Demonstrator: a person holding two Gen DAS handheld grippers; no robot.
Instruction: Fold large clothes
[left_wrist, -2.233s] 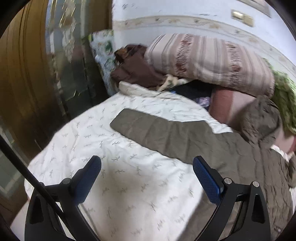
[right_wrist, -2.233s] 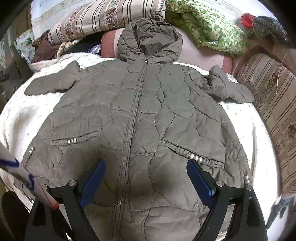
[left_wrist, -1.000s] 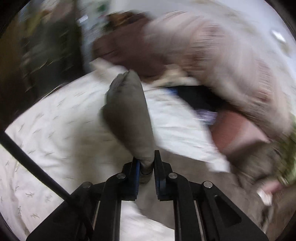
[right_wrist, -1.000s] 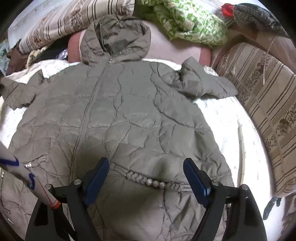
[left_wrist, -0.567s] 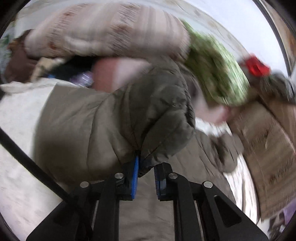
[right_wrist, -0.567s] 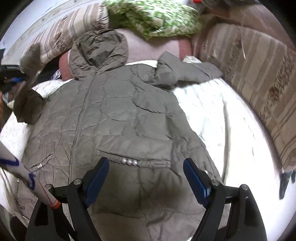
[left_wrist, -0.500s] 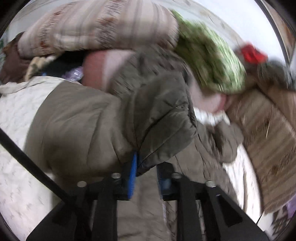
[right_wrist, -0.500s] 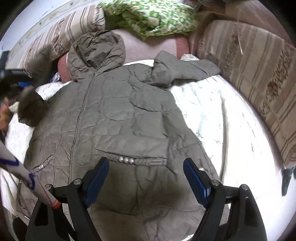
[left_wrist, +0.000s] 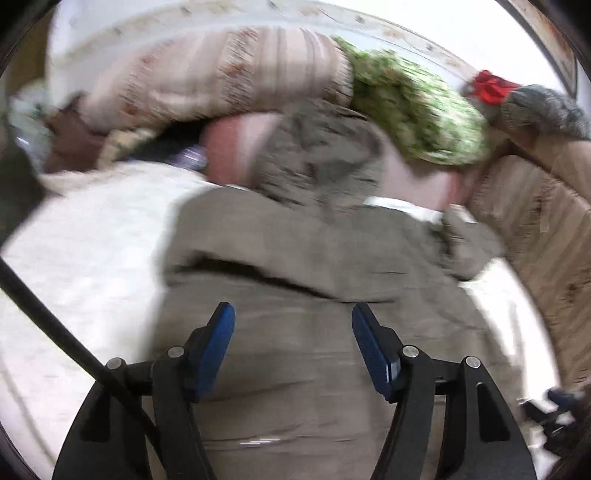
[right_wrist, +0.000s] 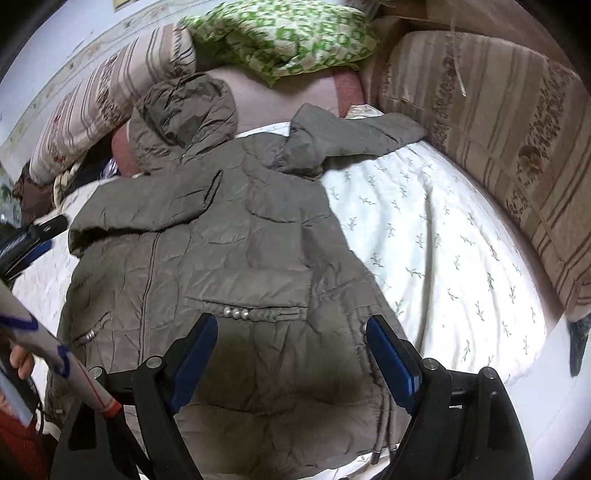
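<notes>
The olive quilted hooded coat (right_wrist: 236, 258) lies front-up on the bed, zipped, one sleeve (right_wrist: 155, 206) folded across its chest, the other sleeve (right_wrist: 354, 136) spread outward.

a home bedroom: bed (right_wrist: 424, 229), pillows (right_wrist: 110, 103).

An olive-grey quilted hooded coat (right_wrist: 229, 251) with pearl-trimmed pockets lies on a white bedsheet (right_wrist: 436, 236) sprigged with green leaves, beside a green-and-white patterned blanket (right_wrist: 284, 37) and brown-striped beige cushions (right_wrist: 498, 122).
</notes>
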